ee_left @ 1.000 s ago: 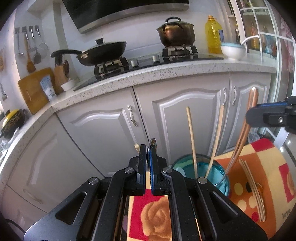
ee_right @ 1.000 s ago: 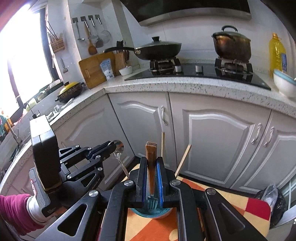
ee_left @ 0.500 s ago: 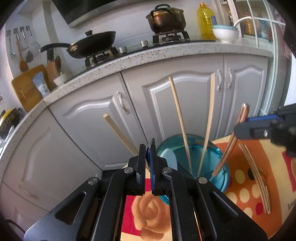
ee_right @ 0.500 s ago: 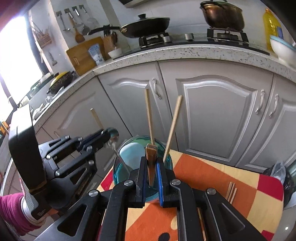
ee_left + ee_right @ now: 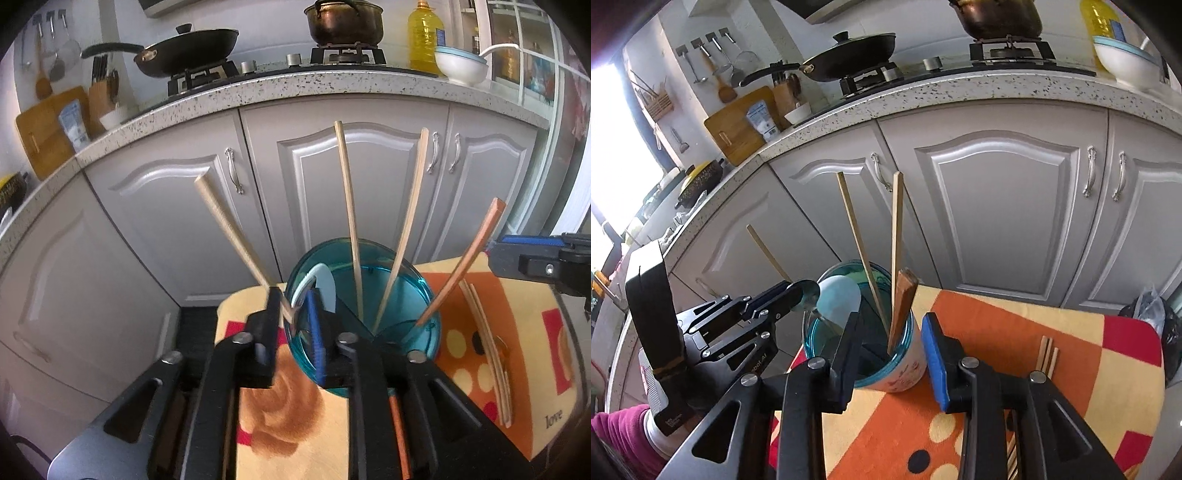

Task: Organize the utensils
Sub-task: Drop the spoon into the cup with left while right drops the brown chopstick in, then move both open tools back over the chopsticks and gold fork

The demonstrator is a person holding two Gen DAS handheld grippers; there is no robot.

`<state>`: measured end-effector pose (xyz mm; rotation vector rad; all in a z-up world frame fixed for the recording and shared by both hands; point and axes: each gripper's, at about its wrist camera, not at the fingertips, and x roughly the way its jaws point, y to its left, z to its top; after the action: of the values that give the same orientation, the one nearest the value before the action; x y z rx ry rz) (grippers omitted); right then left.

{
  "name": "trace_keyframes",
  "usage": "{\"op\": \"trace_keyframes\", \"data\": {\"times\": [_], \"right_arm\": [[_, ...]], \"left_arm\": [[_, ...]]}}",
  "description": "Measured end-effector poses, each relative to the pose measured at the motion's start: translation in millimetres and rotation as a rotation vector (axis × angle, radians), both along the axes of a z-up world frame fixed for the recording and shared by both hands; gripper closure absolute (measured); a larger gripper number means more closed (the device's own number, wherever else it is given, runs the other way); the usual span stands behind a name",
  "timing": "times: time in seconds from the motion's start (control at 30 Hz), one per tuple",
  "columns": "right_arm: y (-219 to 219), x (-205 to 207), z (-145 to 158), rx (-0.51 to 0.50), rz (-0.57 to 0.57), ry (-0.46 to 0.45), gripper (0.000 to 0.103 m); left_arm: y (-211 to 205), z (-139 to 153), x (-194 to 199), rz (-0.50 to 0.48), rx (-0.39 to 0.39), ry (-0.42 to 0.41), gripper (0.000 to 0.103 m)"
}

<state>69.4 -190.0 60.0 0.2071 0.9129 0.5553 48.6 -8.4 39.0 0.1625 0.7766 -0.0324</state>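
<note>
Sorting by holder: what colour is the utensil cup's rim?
Translucent teal-blue; the utensil cup shows best in the left wrist view.

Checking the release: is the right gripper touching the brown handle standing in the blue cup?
Apart. Right wrist view shows the right gripper open, with gaps on both sides of the brown handle.

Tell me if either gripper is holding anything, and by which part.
Nothing is held. The right gripper is open at the cup; the left gripper is open beside the spoon.

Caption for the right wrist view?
Right hand-held gripper open over the blue cup, brown-handled utensil released inside.
</note>
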Motion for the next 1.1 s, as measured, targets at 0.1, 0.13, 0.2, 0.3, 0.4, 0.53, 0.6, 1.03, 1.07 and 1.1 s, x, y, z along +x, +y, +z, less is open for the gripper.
{"op": "trace_keyframes", "data": {"times": [0.1, 0.13, 0.2, 0.3, 0.4, 0.53, 0.6, 1.03, 1.07, 1.1], "right_arm": [[-4.5, -4.7, -0.1, 0.012, -0.006, 0.006, 0.071], [-5.7, -7.1, 0.8, 0.01, -0.008, 0.003, 0.071], [-7.2, -11.9, 2.5, 0.008, -0.011, -0.001, 0.071], [-10.7, -17.7, 5.1, 0.008, -0.02, -0.007, 0.07], [-13.5, -23.8, 6.9, 0.007, -0.026, -0.011, 0.067], [-16.3, -31.4, 8.4, 0.0, -0.032, -0.01, 0.066], [-19.8, -36.9, 8.9, 0.0, -0.038, -0.01, 0.065], [-59.2, -72.8, 14.0, -0.061, -0.128, -0.044, 0.062], [-63.0, -75.9, 13.9, -0.068, -0.136, -0.045, 0.062], [-66.9, -78.6, 13.1, -0.071, -0.143, -0.043, 0.062]], "left_arm": [[1.7, 5.4, -5.3, -0.002, -0.016, -0.006, 0.077], [2.2, 7.5, -6.8, -0.002, -0.018, -0.009, 0.074], [3.7, 11.5, -10.4, 0.002, -0.026, -0.012, 0.07], [6.2, 17.5, -16.4, 0.008, -0.04, -0.015, 0.069], [8.2, 23.4, -23.0, 0.012, -0.05, -0.019, 0.065], [10.6, 32.7, -33.3, 0.015, -0.067, -0.035, 0.063], [10.6, 36.8, -38.5, 0.013, -0.078, -0.039, 0.063], [-21.8, 53.0, -66.5, -0.076, -0.183, -0.036, 0.061], [-25.6, 52.3, -66.7, -0.082, -0.186, -0.032, 0.061], [-30.6, 50.7, -67.0, -0.091, -0.19, -0.025, 0.061]]}}
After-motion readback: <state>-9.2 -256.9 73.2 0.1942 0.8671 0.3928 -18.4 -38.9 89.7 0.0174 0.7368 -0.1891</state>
